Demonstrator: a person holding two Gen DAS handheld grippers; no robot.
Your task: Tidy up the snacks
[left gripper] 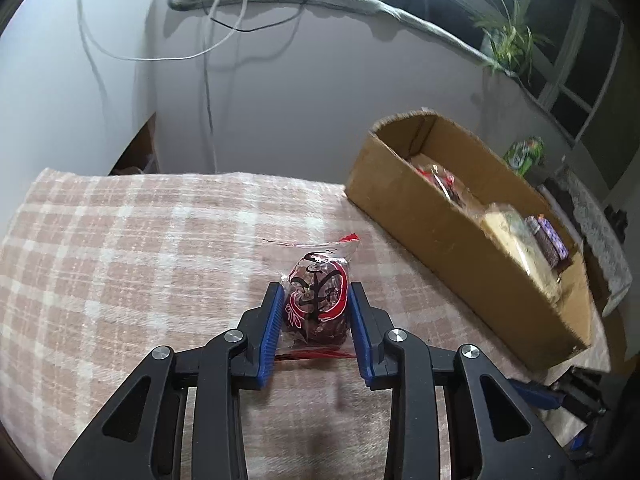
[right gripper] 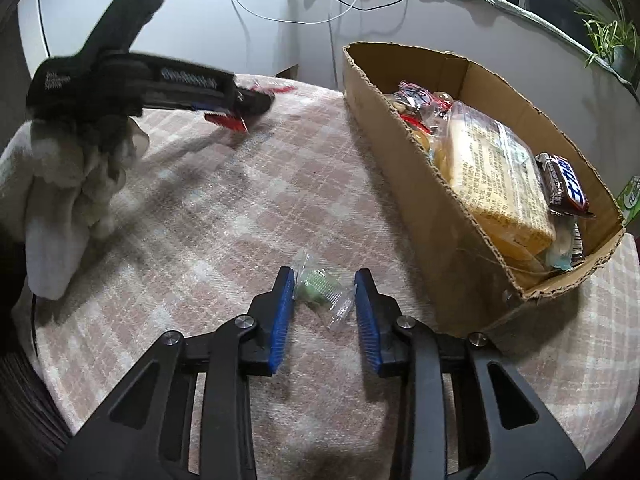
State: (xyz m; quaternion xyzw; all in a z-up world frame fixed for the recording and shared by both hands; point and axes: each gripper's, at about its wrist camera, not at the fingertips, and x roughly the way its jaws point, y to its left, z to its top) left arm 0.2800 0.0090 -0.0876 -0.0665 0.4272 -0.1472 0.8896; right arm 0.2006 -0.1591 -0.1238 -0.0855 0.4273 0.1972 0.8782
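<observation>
A dark red snack in a clear crinkled wrapper (left gripper: 318, 304) sits clamped between the left gripper (left gripper: 316, 300) pads. A pale green candy in clear plastic (right gripper: 320, 284) lies between the right gripper (right gripper: 324, 286) fingers, pads not clearly pressing. Right of both, a torn-edged cardboard box (right gripper: 440, 216) holds snacks; bare pink plaid cloth (right gripper: 224, 216) spreads leftward.

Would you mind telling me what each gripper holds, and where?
Left gripper: red-printed snack packet, by its sides. Right gripper: nothing gripped; green candy lies between its open jaws.
</observation>
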